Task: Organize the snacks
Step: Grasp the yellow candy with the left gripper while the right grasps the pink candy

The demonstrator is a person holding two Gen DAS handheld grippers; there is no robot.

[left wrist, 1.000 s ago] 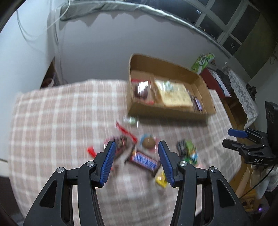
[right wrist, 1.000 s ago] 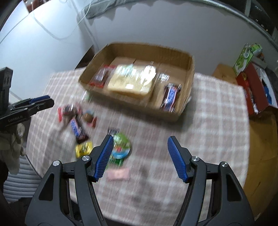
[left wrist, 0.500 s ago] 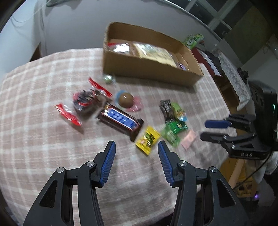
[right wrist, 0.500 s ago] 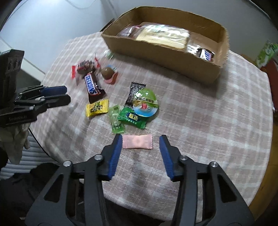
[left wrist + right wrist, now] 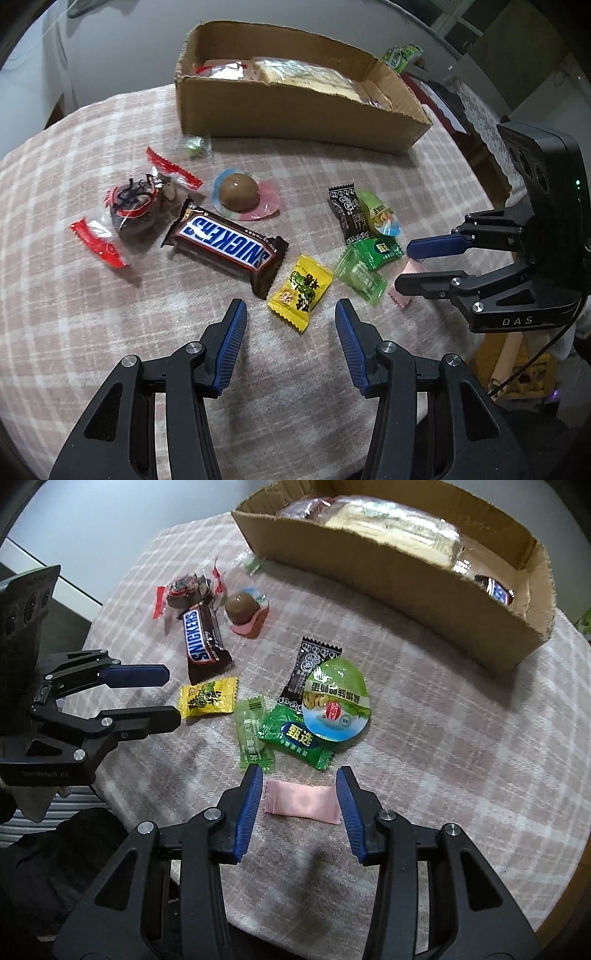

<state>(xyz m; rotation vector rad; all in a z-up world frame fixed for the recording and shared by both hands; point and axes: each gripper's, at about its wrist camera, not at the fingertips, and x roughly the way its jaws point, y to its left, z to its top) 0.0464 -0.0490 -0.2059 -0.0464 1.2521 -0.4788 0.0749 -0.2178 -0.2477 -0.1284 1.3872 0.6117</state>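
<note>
Within the last second both grippers have dropped from a high look over the table to just above the loose snacks, and the right gripper has narrowed from a wide spread to a moderate gap. Its jaws now stand on either side of the pink candy wrapper, which lies flat on the checked tablecloth, not yet pinched. That suggests the pink candy is the first pick, probably bound for the box.

The left gripper is open and holds nothing; the yellow candy packet lies just ahead of its tips, beside the Snickers bar.

The cardboard box stands at the far side of the table. It already holds a large flat packet in clear wrap, a red-edged packet at one end and a small Snickers at the other. About 10 snacks remain outside it, including a jelly cup and a chocolate ball.
</note>
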